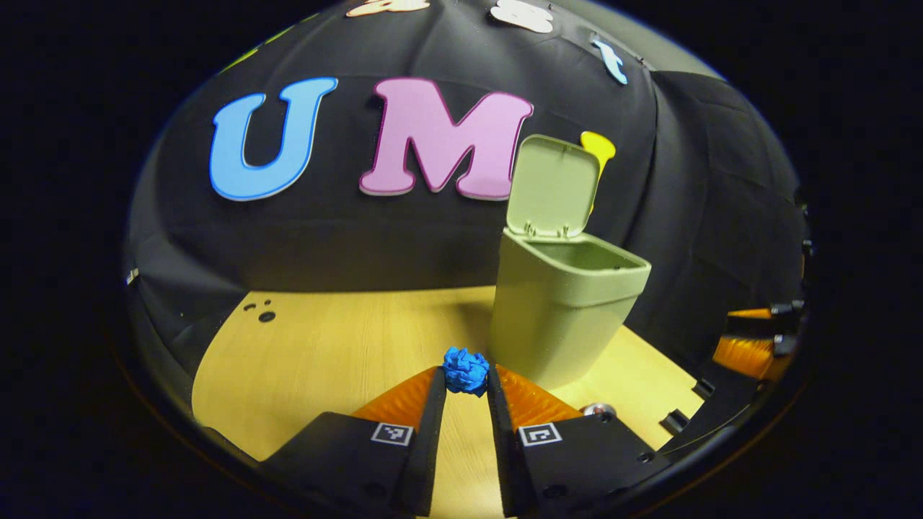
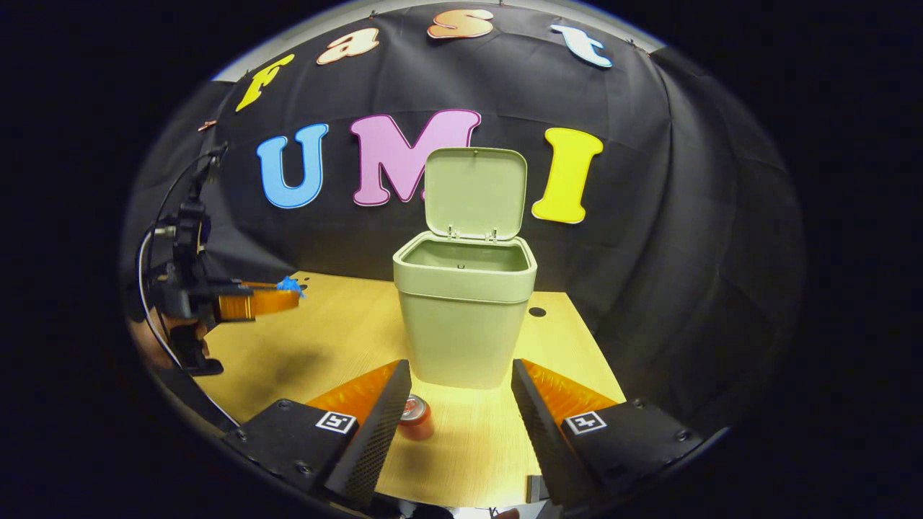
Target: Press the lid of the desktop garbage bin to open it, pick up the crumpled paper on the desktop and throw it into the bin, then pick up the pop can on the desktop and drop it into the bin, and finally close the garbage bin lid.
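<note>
A pale green garbage bin [image 1: 562, 310] stands on the wooden desktop with its lid [image 1: 551, 187] swung upright. My left gripper [image 1: 466, 375] is shut on a crumpled blue paper ball [image 1: 466, 370], held above the desk just left of the bin. In the right gripper view the bin [image 2: 461, 317] stands straight ahead, lid [image 2: 474, 192] up, and the left gripper [image 2: 277, 297] carries the blue paper [image 2: 291, 285] at the far left. My right gripper [image 2: 460, 386] stands open near the desk's front. A red pop can [image 2: 415, 418] stands upright by its left finger.
The wooden desktop [image 2: 324, 346] runs back to the black cloth wall. A hand [image 2: 155, 346] holds the left gripper at the left edge of the right gripper view. The can's top [image 1: 598, 411] peeks beside my left gripper's right finger. Small holes [image 1: 265, 316] mark the desk's far left.
</note>
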The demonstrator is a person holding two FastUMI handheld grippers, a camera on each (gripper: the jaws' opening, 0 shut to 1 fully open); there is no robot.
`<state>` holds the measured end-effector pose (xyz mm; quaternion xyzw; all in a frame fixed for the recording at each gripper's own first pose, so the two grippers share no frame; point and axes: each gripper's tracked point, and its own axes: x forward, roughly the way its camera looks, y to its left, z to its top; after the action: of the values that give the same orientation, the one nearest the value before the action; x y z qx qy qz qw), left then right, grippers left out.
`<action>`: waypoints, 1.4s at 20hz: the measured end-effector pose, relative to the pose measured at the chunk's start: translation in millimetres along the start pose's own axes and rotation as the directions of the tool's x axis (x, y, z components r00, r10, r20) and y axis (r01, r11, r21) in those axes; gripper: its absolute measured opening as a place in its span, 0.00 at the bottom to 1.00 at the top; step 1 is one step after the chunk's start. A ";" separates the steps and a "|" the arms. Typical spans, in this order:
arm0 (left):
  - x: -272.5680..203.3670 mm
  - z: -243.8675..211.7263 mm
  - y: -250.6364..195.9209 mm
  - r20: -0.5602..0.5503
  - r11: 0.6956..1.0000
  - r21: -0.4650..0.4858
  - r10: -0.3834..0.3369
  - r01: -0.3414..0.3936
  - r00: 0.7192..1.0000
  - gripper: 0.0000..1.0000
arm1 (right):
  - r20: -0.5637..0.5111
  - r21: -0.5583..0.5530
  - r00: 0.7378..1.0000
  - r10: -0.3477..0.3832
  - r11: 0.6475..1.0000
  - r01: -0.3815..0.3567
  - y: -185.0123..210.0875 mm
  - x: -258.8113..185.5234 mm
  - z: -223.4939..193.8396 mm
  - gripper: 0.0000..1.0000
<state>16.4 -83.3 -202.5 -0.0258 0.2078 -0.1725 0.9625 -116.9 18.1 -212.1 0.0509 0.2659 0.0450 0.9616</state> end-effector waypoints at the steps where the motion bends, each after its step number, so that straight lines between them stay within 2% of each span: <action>1: 3.8 10.7 -4.1 0.016 1.000 0.005 -0.009 0.009 1.000 0.39 | 0.003 0.003 1.000 -0.005 1.000 0.005 -1.5 -0.5 0.4 0.89; 7: 32.1 65.4 -29.5 0.081 0.995 0.083 -0.068 0.061 0.994 0.39 | 0.016 0.007 0.999 -0.034 0.999 0.034 -11.3 -6.6 0.6 0.89; 14: 69.3 119.8 -74.9 0.167 0.977 0.144 -0.178 0.155 0.970 0.39 | 0.030 0.001 0.997 -0.077 0.997 0.077 -24.5 -18.4 -0.4 0.89; 20: 106.5 115.9 -107.5 0.124 0.968 0.128 -0.231 0.216 0.965 0.39 | 0.043 -0.003 0.993 -0.114 0.993 0.114 -37.2 -23.4 2.9 0.89; 21: 113.0 112.4 -110.3 0.112 0.968 0.127 -0.233 0.218 0.966 0.43 | 0.044 -0.003 0.992 -0.119 0.993 0.119 -38.7 -24.0 2.8 0.89; 22: 118.3 110.3 -112.1 0.099 0.968 0.126 -0.231 0.218 0.968 0.35 | 0.043 -0.003 0.991 -0.124 0.992 0.125 -40.3 -24.5 3.3 0.89; 25: 134.8 101.8 -113.6 0.068 0.971 0.120 -0.217 0.208 0.974 0.35 | 0.047 0.000 0.989 -0.137 0.990 0.138 -45.6 -23.9 4.8 0.89; 26: 139.0 99.2 -113.1 0.059 0.972 0.121 -0.211 0.203 0.976 0.39 | 0.050 0.004 0.989 -0.142 0.990 0.142 -47.9 -22.8 5.1 0.89; 28: 147.1 93.9 -113.3 0.041 0.972 0.124 -0.207 0.200 0.978 0.39 | 0.054 0.009 0.987 -0.150 0.989 0.149 -50.5 -20.5 6.2 0.89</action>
<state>144.1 -242.2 -160.7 0.0058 0.1676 -0.2815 0.9448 -128.2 -34.7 -202.6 0.0343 0.2429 -0.0293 0.9690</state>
